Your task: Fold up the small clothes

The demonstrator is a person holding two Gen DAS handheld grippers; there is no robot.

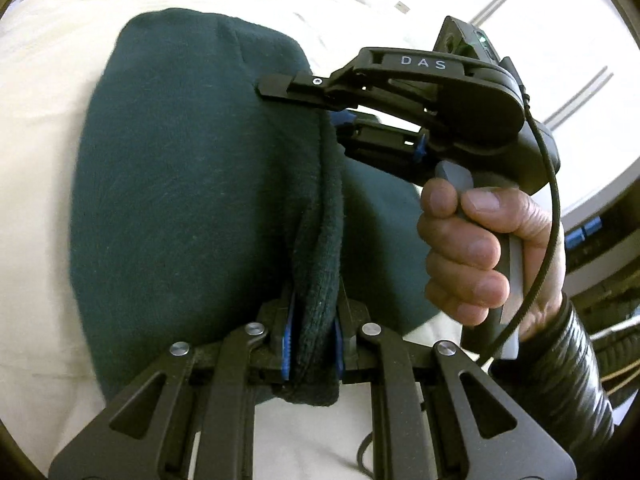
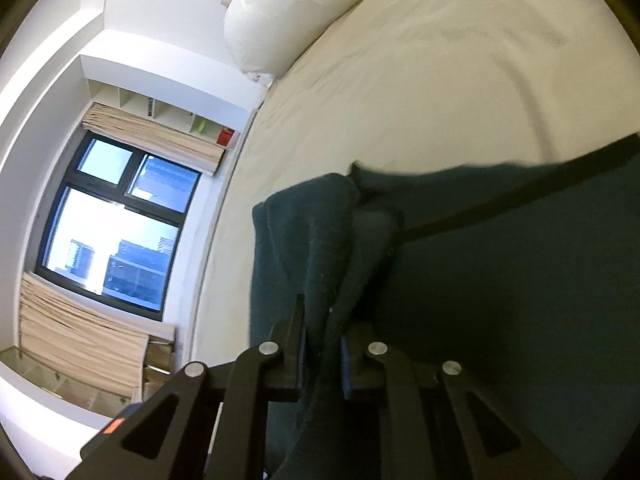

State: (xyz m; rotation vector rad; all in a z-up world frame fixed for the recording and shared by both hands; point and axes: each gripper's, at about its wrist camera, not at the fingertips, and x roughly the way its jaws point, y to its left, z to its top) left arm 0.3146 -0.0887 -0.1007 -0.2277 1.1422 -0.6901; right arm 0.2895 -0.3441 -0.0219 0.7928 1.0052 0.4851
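Both claws have the dark green garment [image 1: 188, 184] now, and it lies out on the bed [image 1: 36, 184], spread over the cream sheet. The left claw [image 1: 314, 344] is pressed together on a thick rolled edge at the near end of the garment, blue pads squeezing the knit from both sides. The right claw [image 1: 320, 110], held in the person's hand [image 1: 488, 248], pinches the same ridge of fabric farther along the garment, one finger above the cloth and one below. From the right wrist view the right claw is clamped on a gathered fold, with the rest of the garment falling away beside it toward the white pillow [image 2: 296, 12] at the far end of the bed.

So where does the fold stand? By my reading, it's midway: one edge is lifted and doubled into a ridge, but the garment is not yet laid flat in a neat packet. Carrying that edge across, setting it down and smoothing look to be what's left.
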